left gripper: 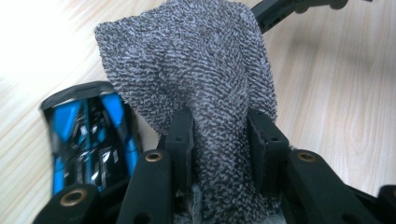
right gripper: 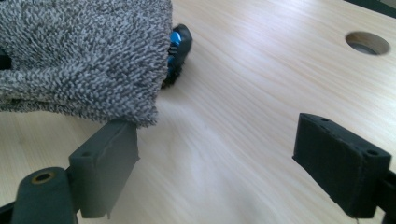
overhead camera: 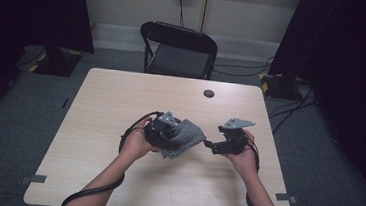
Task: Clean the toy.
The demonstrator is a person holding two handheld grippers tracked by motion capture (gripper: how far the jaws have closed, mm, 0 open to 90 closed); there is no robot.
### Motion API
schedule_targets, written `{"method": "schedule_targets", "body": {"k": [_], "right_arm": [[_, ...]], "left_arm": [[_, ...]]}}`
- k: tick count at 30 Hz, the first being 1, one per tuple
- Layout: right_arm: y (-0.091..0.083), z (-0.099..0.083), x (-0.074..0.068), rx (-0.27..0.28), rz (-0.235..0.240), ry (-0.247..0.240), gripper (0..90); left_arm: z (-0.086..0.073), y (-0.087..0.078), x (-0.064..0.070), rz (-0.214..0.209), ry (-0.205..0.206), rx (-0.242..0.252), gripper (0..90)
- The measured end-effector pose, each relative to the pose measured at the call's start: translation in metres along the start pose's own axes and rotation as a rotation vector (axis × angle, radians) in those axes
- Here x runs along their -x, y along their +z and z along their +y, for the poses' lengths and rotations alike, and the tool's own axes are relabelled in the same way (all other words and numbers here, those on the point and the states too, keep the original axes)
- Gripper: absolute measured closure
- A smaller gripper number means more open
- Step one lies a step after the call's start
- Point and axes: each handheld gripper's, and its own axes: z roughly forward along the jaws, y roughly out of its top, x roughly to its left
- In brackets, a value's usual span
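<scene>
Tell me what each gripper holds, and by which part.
The left gripper pinches the grey cloth at a bunched edge. The right gripper is open and holds nothing.

High view sits overhead, facing forward and down across the whole surface (overhead camera: 113, 187). Both gripper views ride super close, skimming low over it, and all three share the grey cloth (overhead camera: 188, 136) mid-surface.

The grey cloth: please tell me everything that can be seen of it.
The grey cloth looks like looped terry towel, speckled dark and light grey. The left gripper is shut on a bunched part of it, and the rest spreads out loosely beyond the jaws. It partly covers a black and blue object on the wooden table. The open right gripper is just beside its hanging edge.
</scene>
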Motion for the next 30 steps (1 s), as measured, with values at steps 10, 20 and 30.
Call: {"method": "schedule_targets", "body": {"k": [10, 20, 30], "right_arm": [[-0.027, -0.028, 0.017, 0.001, -0.030, 0.053, 13.4], [-0.040, -0.034, 0.021, 0.025, -0.030, 0.066, 13.4], [-0.027, -0.029, 0.011, 0.011, 0.025, 0.033, 15.4]], "left_arm": [[0.007, 0.035, 0.006, -0.023, 0.023, -0.055, 64.4], [0.014, 0.066, 0.013, -0.050, 0.050, -0.094, 63.8], [0.018, 0.084, 0.020, -0.051, 0.089, -0.060, 50.4]]}}
